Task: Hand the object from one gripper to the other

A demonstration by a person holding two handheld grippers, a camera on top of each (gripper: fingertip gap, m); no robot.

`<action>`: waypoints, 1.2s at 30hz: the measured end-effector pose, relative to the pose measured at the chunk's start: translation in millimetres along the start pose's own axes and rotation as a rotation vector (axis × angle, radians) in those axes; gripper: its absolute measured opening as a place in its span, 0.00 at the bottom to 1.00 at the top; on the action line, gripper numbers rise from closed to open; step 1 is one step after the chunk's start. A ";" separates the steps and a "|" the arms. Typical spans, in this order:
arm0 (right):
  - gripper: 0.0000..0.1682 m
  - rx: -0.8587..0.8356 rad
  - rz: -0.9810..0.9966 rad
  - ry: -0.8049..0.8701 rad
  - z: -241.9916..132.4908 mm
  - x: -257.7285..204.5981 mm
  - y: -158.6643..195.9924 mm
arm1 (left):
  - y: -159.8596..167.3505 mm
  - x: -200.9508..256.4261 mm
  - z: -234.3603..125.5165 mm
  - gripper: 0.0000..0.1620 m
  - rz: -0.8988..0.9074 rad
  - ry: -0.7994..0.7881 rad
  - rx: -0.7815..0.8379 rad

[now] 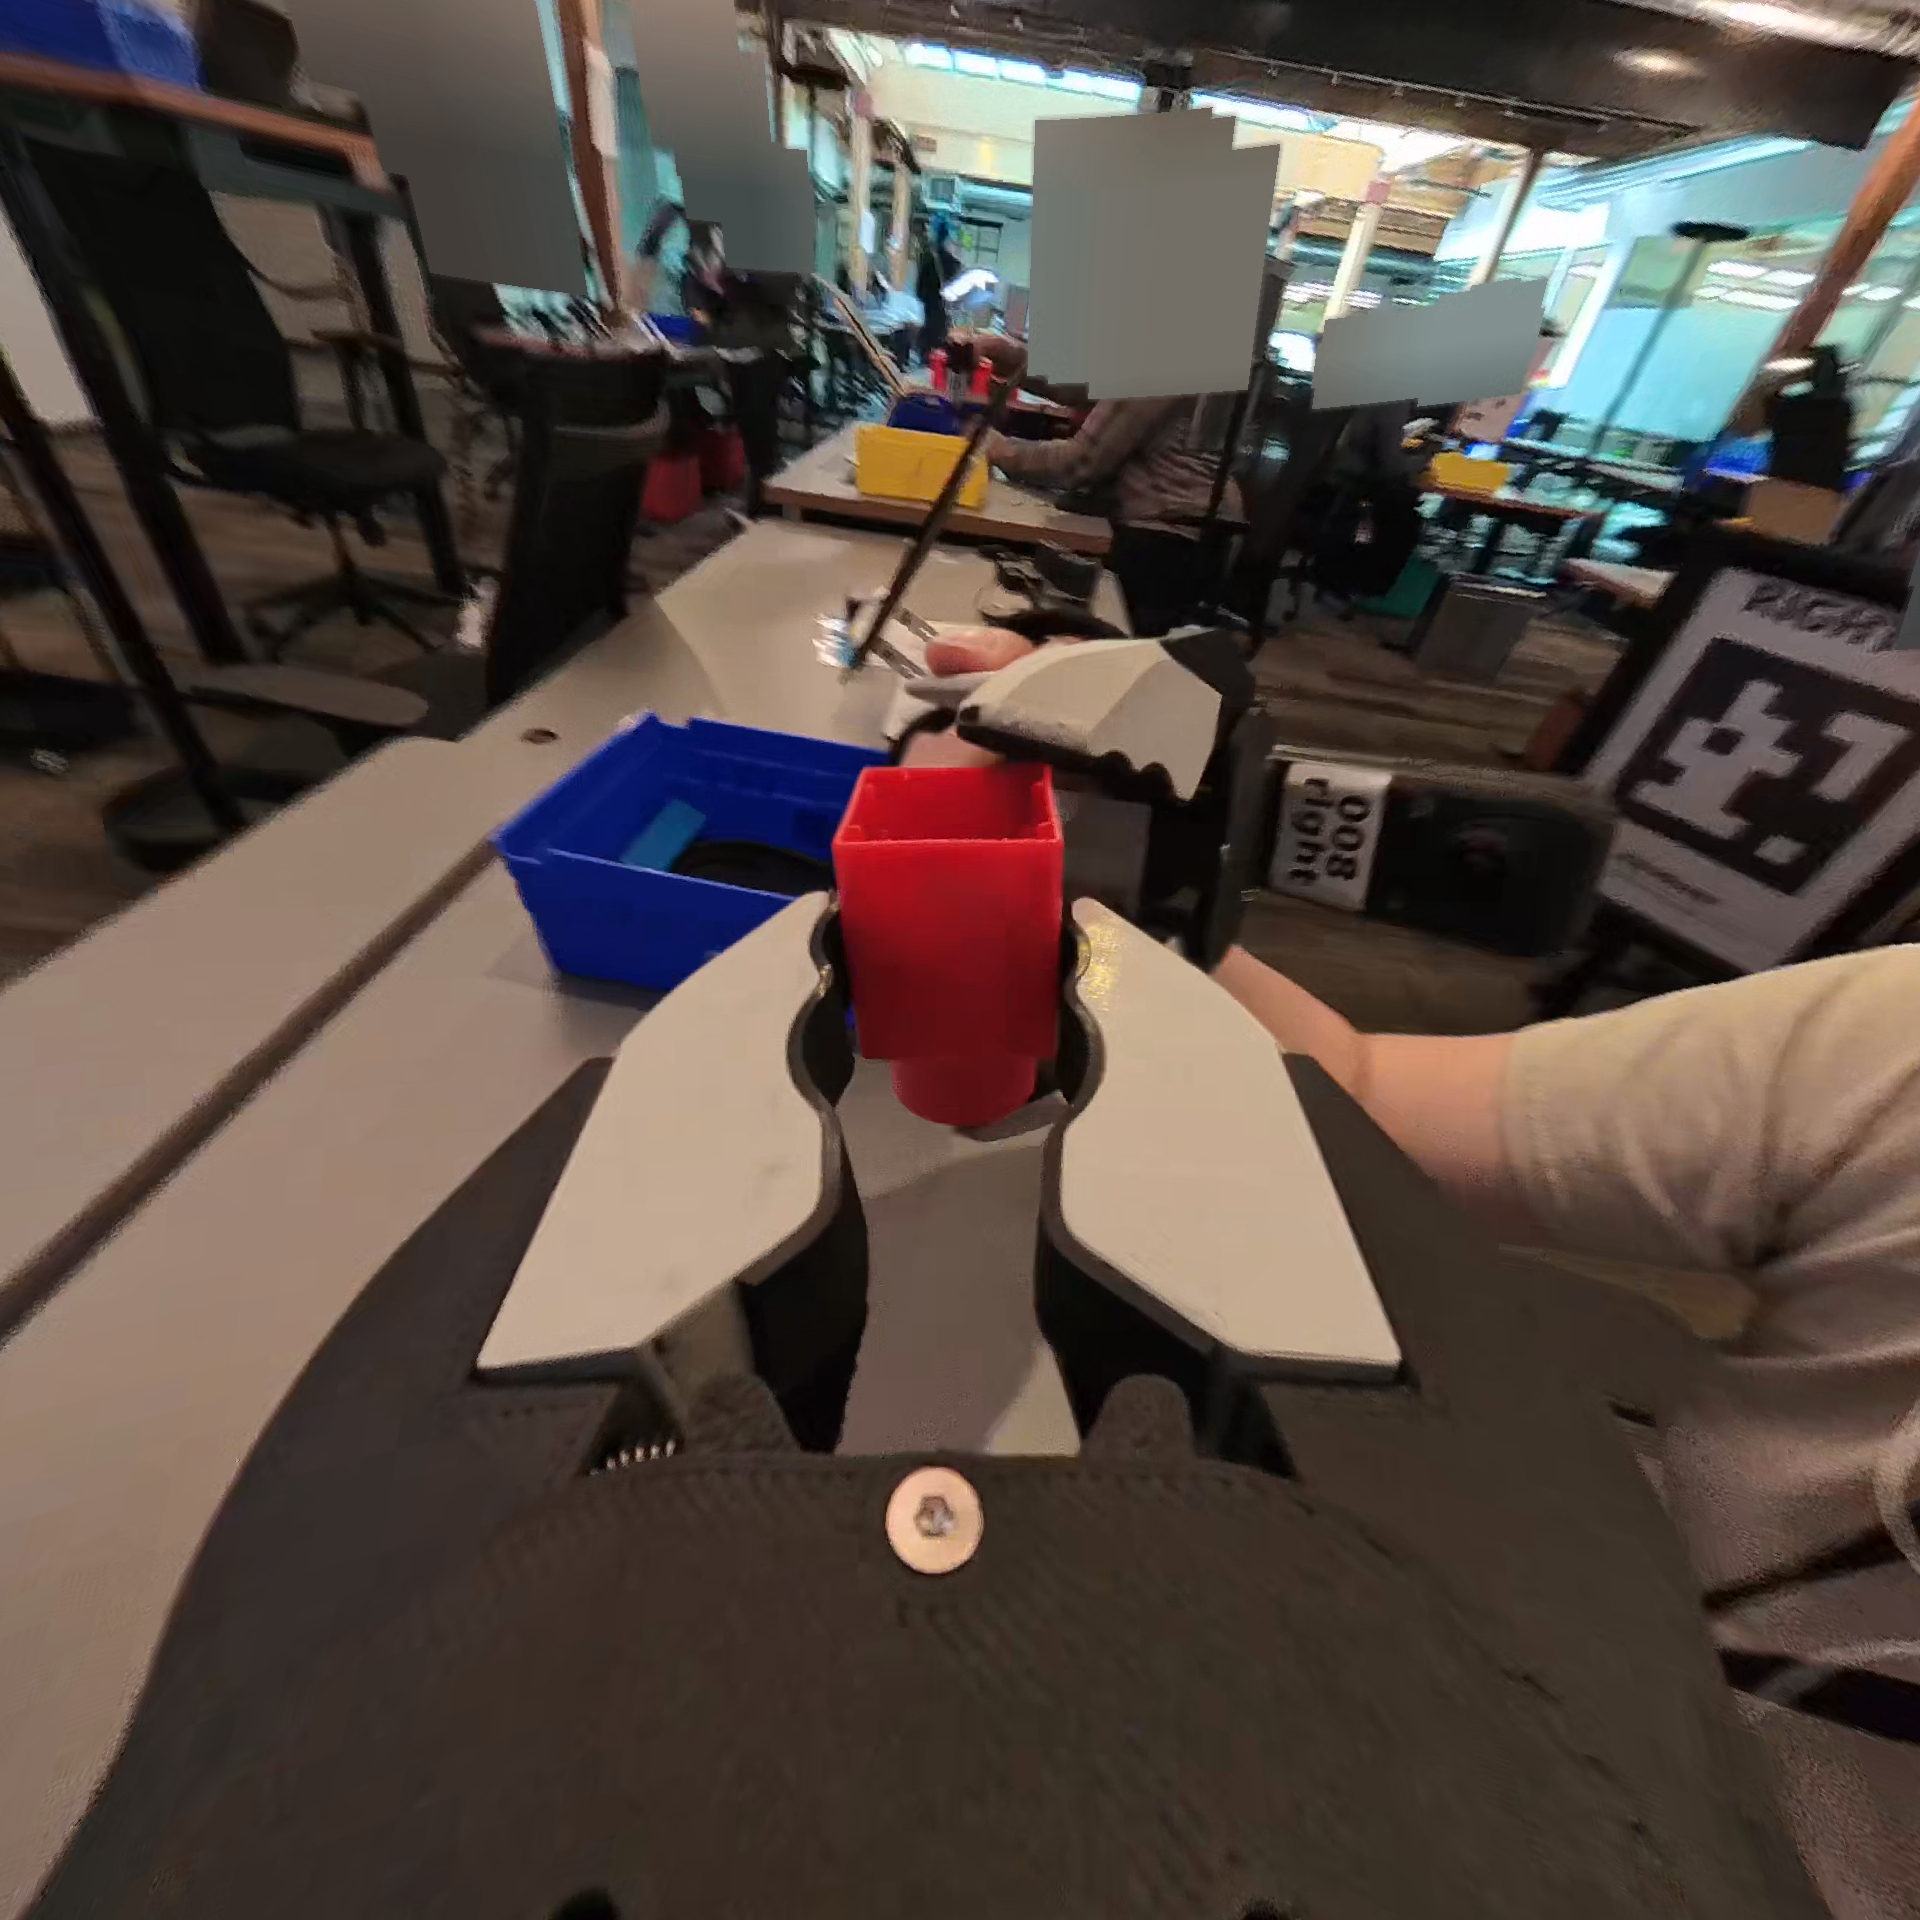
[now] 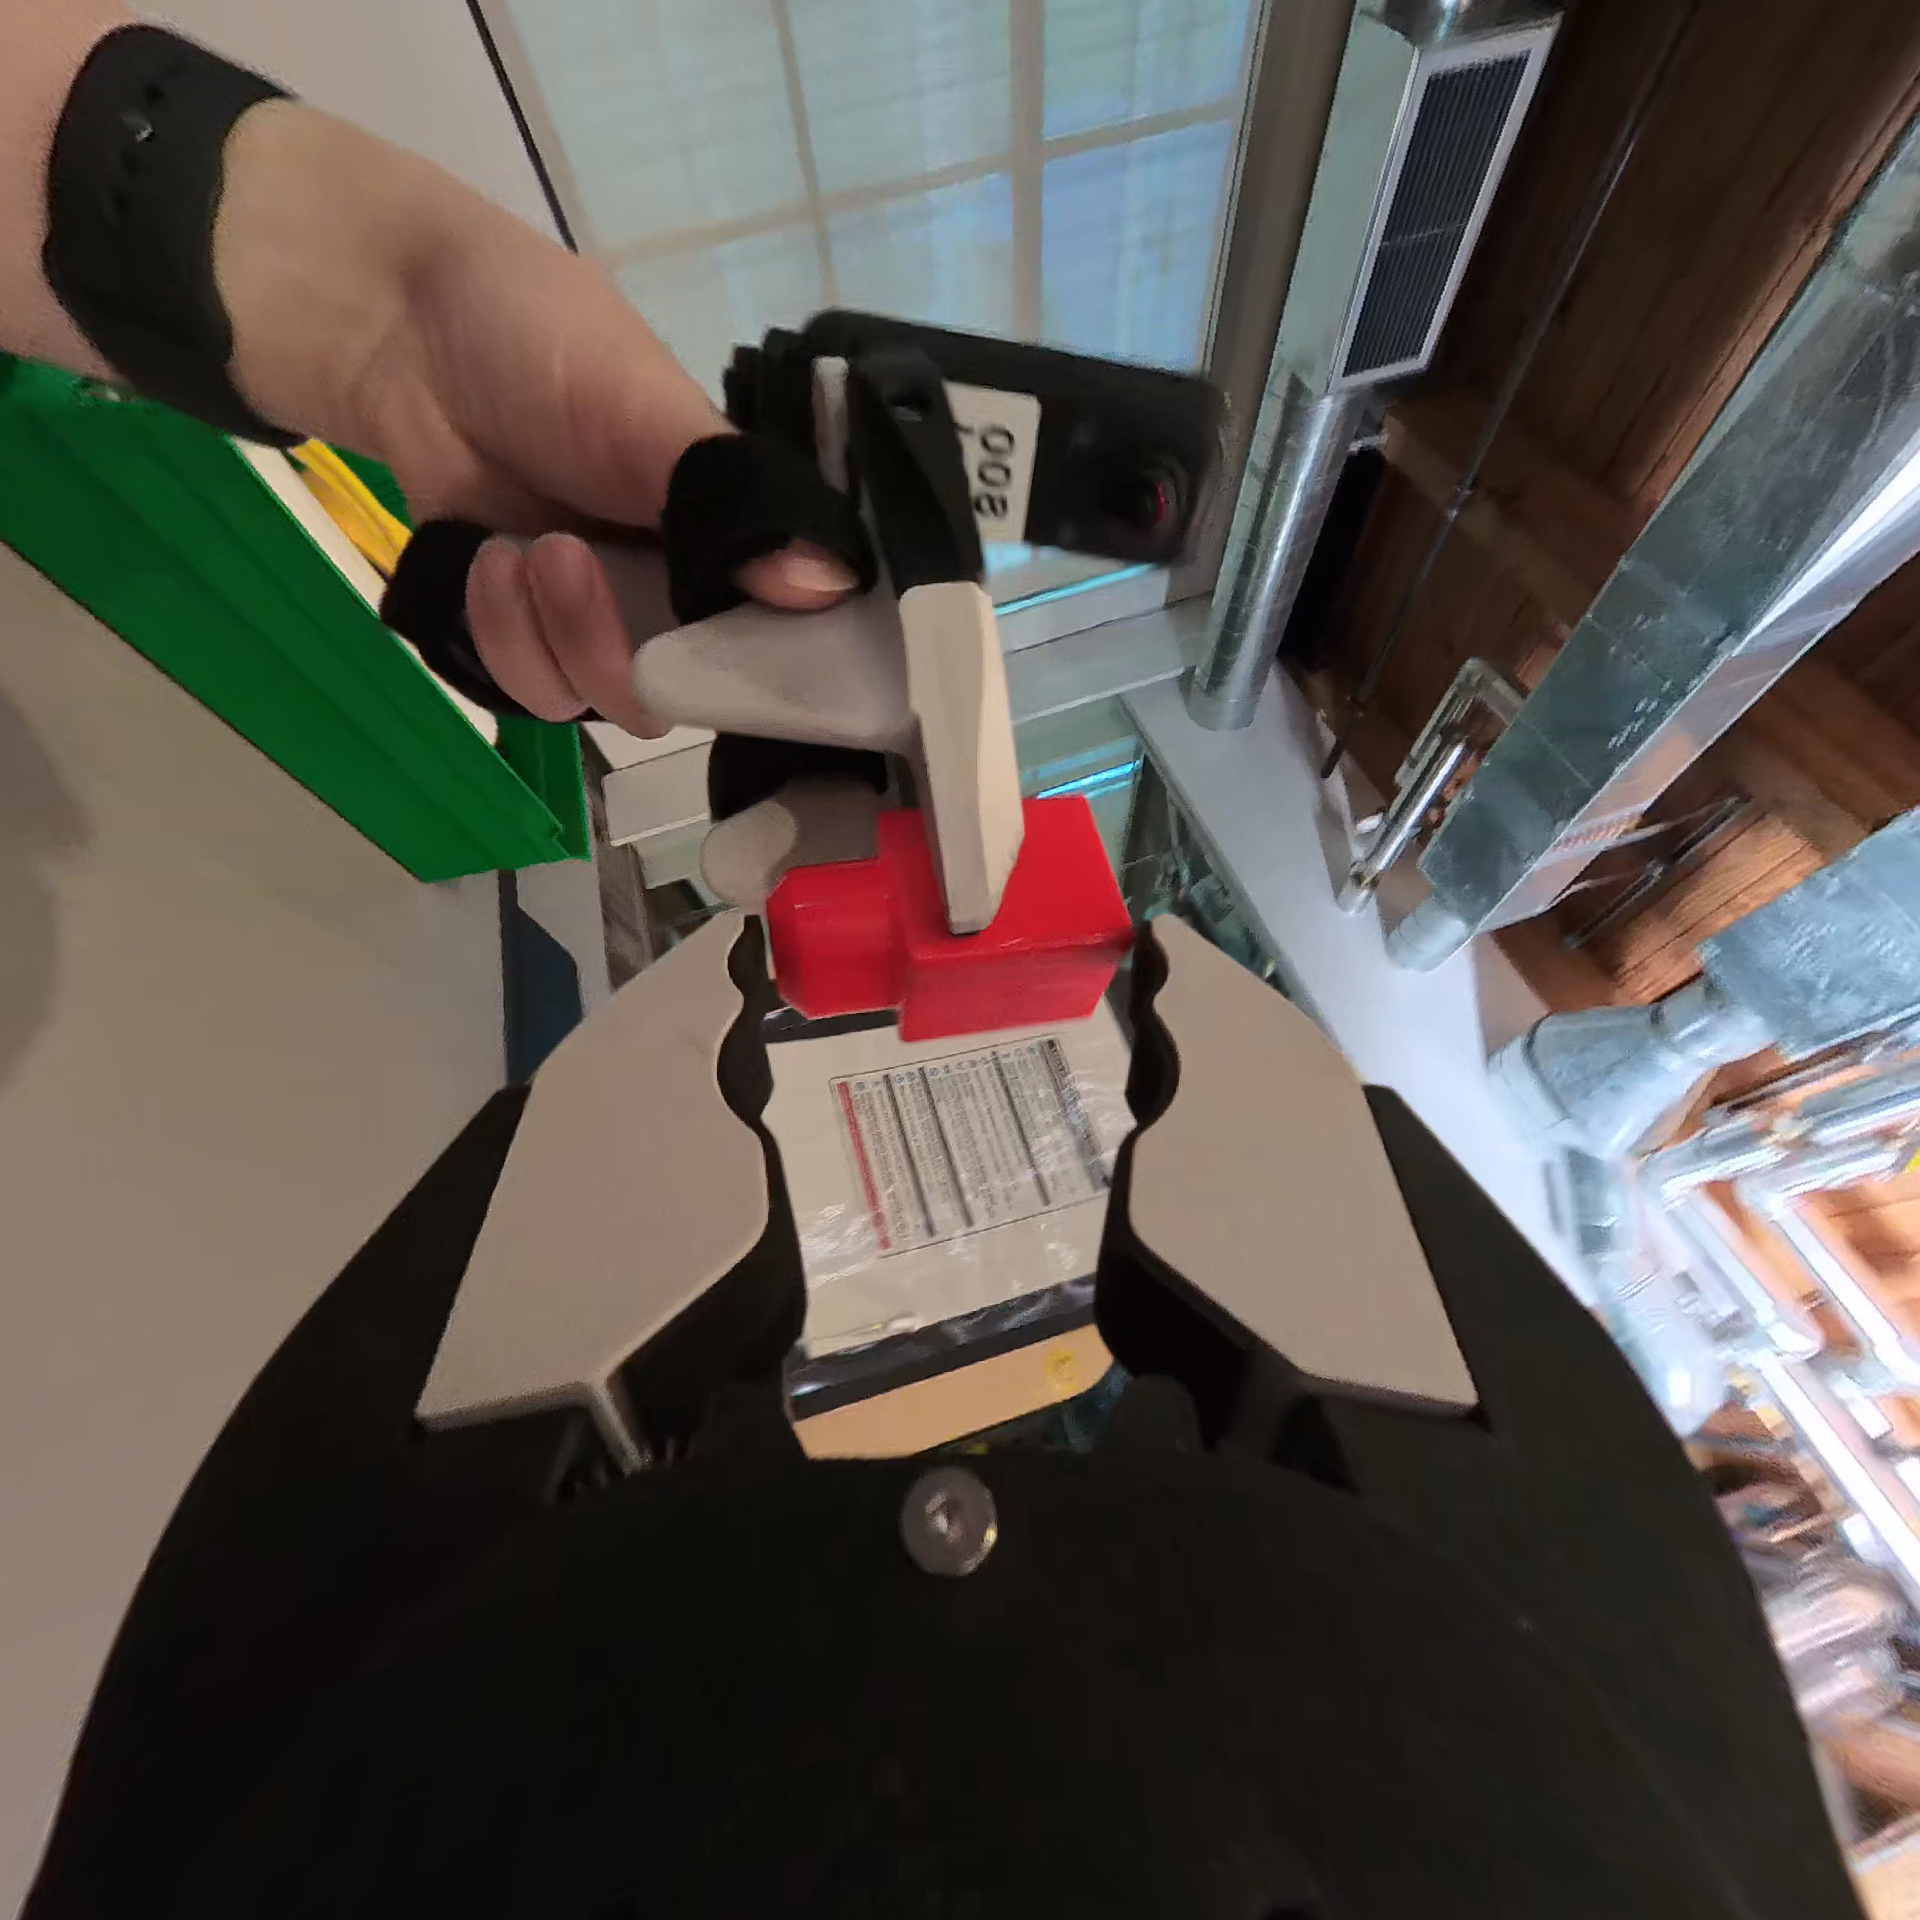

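In the left wrist view, the left gripper is clamping the red object, a hollow square block with a round stub at its lower end, by its lower sides, holding it in the air above the desk, near the desk's long edge and just this side of a blue bin. The right gripper is reaching in at the block's open top, one finger lying across the far rim, though whether it is touching there is hard to tell. In the right wrist view, the right gripper is standing released, its fingers spread on either side of the red object without closing on it, while the left gripper is pinching the block from above. So the handover is at the meeting step: the giver is holding and the receiver is lining up. Next, the right gripper probably needs to clench on a free part of the block before the left lets go. Writing is showing on white stickers on both tools, on a marker board at the desk's right and on a wrapped sheet below; no brand is visible.
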State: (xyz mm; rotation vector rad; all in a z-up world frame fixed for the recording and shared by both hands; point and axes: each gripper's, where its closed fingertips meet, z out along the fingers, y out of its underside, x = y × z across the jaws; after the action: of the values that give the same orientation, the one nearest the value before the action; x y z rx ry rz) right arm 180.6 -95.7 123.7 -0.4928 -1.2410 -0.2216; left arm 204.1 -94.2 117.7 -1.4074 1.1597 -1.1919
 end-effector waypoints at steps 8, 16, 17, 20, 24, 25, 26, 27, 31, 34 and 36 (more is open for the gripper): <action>0.39 0.085 1.333 -0.384 -20.8 23.1 13.2 | -28.2 -9.9 -22.5 0.22 0.906 -0.489 0.137; 0.46 0.109 1.949 -0.831 -25.0 -6.1 7.4 | 11.2 9.6 9.7 0.22 1.229 -0.387 -0.007; 0.44 0.089 1.934 -0.864 -25.5 -11.9 3.8 | 13.7 7.0 10.8 0.22 1.228 -0.390 -0.025; 0.39 0.008 1.858 -0.865 -21.1 -25.9 2.3 | 18.1 6.2 12.6 0.22 1.214 -0.367 -0.037; 0.21 0.027 1.816 -0.848 -20.5 -22.0 4.5 | 13.8 1.3 9.8 0.23 1.087 -0.394 -0.014; 0.20 0.043 1.814 -0.807 -19.8 -16.0 8.4 | 11.1 -0.4 8.3 0.28 1.005 -0.385 -0.010; 0.20 0.054 1.796 -0.757 -19.6 -10.4 13.5 | 9.6 -2.3 6.5 0.36 0.899 -0.359 -0.021; 0.19 0.070 1.755 -0.709 -20.3 -4.7 17.2 | 7.7 -2.7 4.1 0.43 0.793 -0.321 -0.024; 0.02 0.078 1.467 -0.445 -20.2 19.0 31.6 | -7.6 -1.4 -9.3 0.43 0.514 -0.221 0.063; 0.01 0.065 1.147 -0.284 -21.0 29.3 27.8 | -12.6 -3.0 -12.3 0.43 0.283 -0.146 0.087; 0.01 0.002 0.970 -0.210 -19.8 29.9 28.1 | -12.9 0.9 -12.1 0.43 0.158 -0.065 0.093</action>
State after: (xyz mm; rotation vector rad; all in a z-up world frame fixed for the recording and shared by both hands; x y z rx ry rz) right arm 218.8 -77.4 140.5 -1.0737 -1.0733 0.6658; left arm 193.4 -94.3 131.7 -1.2520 1.1334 -1.0681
